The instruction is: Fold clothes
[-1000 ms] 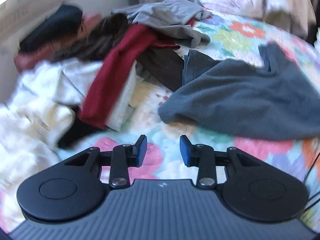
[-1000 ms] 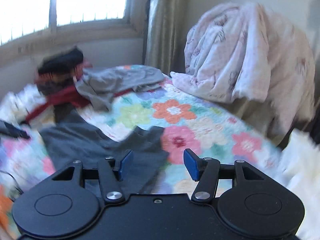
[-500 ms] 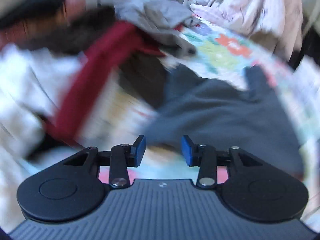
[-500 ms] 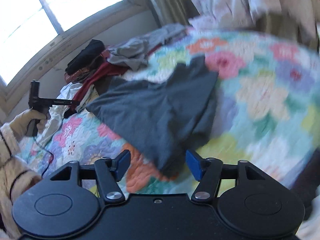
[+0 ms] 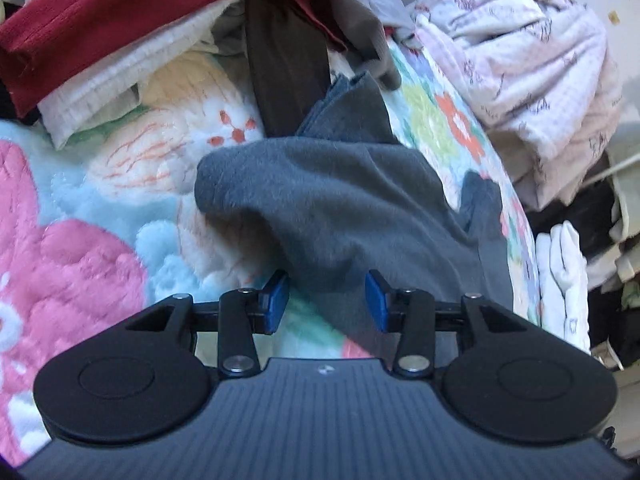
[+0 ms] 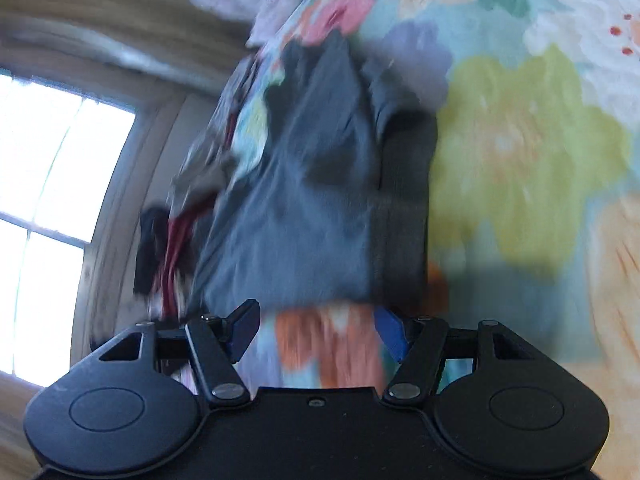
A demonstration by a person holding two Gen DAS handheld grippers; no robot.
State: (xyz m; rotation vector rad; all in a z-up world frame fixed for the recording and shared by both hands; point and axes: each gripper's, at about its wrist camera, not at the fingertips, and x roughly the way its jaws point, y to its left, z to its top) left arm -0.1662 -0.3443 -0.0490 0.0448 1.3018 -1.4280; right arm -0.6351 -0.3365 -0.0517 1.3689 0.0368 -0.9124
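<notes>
A crumpled dark grey garment (image 5: 340, 200) lies on the floral quilt (image 5: 80, 260). In the left wrist view my left gripper (image 5: 326, 302) is low over its near end, jaws open, and a fold of the grey cloth lies between the blue pads (image 5: 276, 300) without being pinched. In the blurred, tilted right wrist view the same grey garment (image 6: 304, 208) stretches away from my right gripper (image 6: 316, 330). That gripper stands open just short of the garment's hem, with only the quilt (image 6: 520, 140) between its fingers.
A heap of clothes sits beyond the grey garment: a dark red piece (image 5: 140, 4), a white ribbed one (image 5: 120, 76) and a dark brown one (image 5: 284, 60). A pale pink blanket (image 5: 520, 60) is bundled at the bed's far right. A bright window (image 6: 48, 200) is on the left.
Both grippers dropped towards the grey garment, which now fills each view. The right view rolled hard, and the left rolled less. Both pairs of jaws stand slightly wider.
</notes>
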